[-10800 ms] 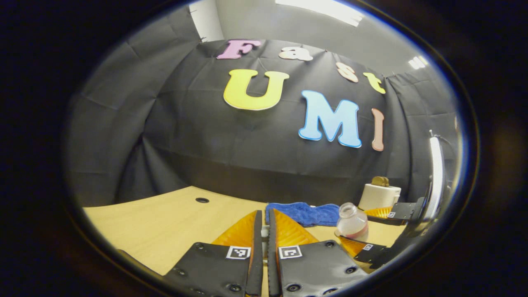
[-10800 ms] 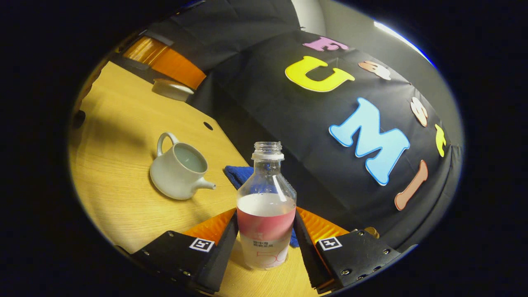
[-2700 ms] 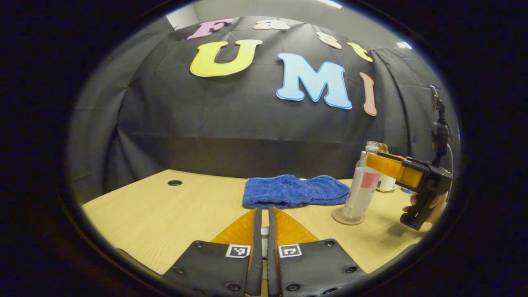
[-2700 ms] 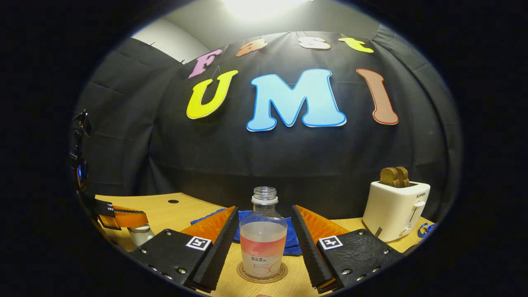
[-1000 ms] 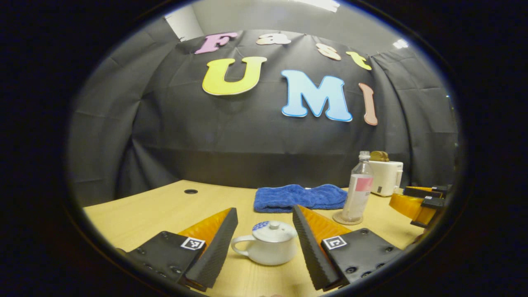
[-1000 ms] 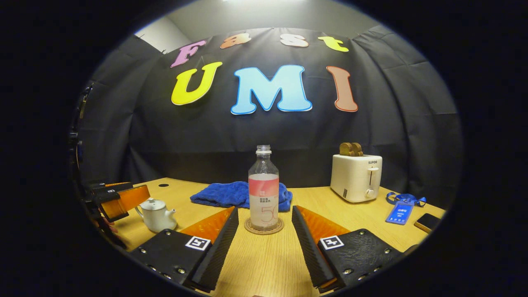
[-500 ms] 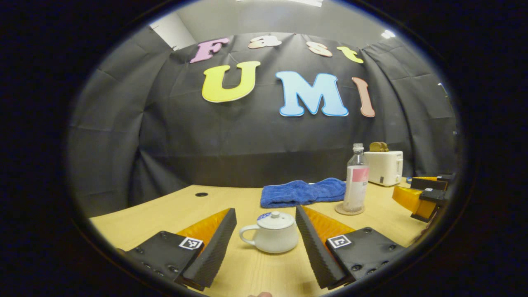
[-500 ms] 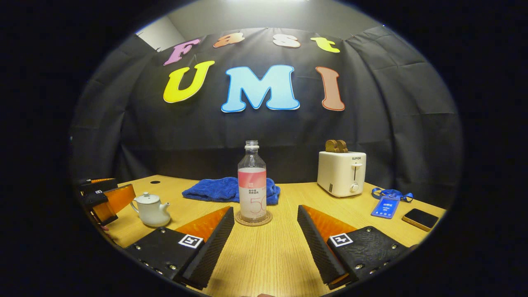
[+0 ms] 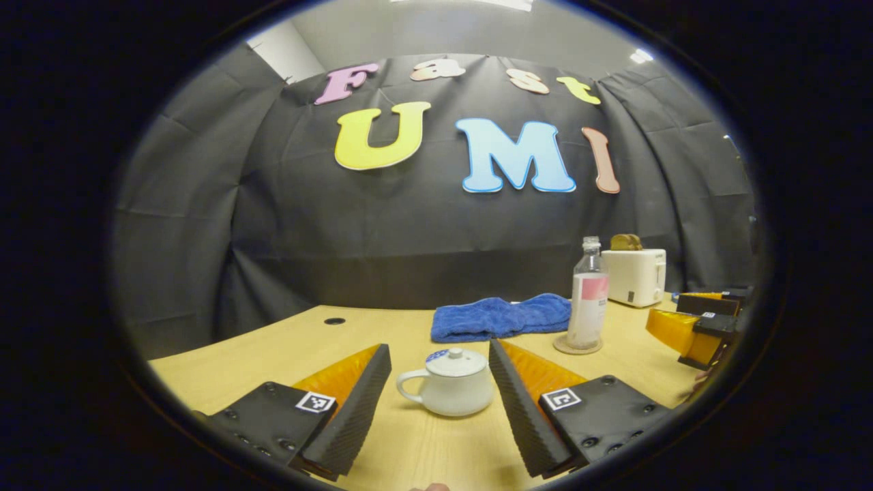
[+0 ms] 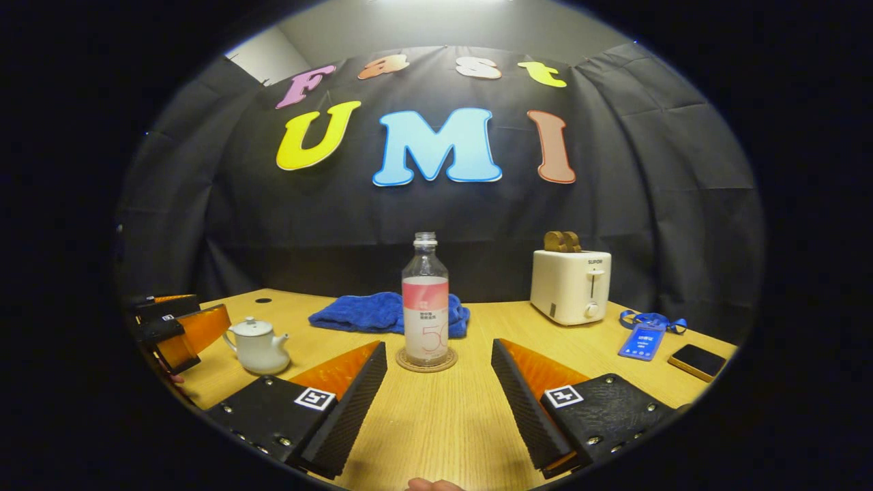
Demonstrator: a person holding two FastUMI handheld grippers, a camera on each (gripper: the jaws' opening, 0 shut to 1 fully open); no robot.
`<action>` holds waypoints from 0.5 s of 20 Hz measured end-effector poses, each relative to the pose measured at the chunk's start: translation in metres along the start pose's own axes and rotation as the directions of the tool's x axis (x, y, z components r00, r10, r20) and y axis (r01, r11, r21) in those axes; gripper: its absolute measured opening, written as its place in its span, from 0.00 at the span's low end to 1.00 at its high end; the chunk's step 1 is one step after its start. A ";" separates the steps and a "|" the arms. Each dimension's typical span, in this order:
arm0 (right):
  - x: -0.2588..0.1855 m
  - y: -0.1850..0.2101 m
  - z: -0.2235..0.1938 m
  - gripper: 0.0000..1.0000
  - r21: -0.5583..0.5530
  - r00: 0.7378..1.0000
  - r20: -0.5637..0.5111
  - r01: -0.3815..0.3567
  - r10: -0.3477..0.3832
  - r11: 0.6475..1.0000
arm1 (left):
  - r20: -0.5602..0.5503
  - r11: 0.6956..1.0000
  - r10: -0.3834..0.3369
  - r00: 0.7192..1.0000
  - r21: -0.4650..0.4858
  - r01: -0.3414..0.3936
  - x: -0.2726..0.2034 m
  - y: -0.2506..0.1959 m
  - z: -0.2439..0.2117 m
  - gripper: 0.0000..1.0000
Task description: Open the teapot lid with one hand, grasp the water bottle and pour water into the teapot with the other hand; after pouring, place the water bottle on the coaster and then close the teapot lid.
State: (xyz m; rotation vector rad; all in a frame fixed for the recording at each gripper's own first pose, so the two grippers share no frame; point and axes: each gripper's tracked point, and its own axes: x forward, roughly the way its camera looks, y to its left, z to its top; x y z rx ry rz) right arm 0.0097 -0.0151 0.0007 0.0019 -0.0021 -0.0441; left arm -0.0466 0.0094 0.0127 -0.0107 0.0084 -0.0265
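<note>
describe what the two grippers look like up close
Each gripper, left and right, has two wedge-shaped jaws with ribbed inner faces. Behind each jaw sits a dark textured plate fixed with round screws and carrying a small square black-and-white marker. No cables or sleeves are visible.

Glossy ceramic teapot (image 9: 452, 390), clear plastic bottle (image 10: 425, 308), wood-grain table (image 10: 443, 416), fluffy towel (image 9: 500, 317)
</note>
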 end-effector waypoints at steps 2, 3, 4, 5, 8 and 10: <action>-0.002 -0.005 0.000 0.95 0.002 1.000 0.000 0.029 -0.029 1.000 | 0.000 1.000 0.000 1.000 0.000 0.000 -0.001 0.000 0.000 0.96; -0.003 -0.003 0.000 0.95 0.003 1.000 0.000 0.028 -0.028 1.000 | -0.001 1.000 0.000 1.000 0.001 0.000 -0.001 0.000 0.000 0.96; -0.004 0.000 0.001 0.96 0.002 1.000 -0.001 0.018 -0.018 1.000 | -0.001 1.000 0.000 1.000 0.000 0.000 -0.001 0.000 0.000 0.96; -0.005 0.001 0.000 0.96 0.002 1.000 -0.001 0.014 -0.014 1.000 | -0.001 1.000 0.000 1.000 0.000 0.000 -0.001 -0.001 0.000 0.96; -0.006 0.002 0.000 0.95 0.001 1.000 -0.001 0.012 -0.012 1.000 | -0.001 1.000 0.000 1.000 0.000 0.000 -0.001 -0.001 0.001 0.96; -0.007 0.002 0.000 0.95 0.002 1.000 -0.001 0.009 -0.009 1.000 | -0.001 1.000 0.001 1.000 0.000 -0.001 -0.001 -0.001 0.000 0.96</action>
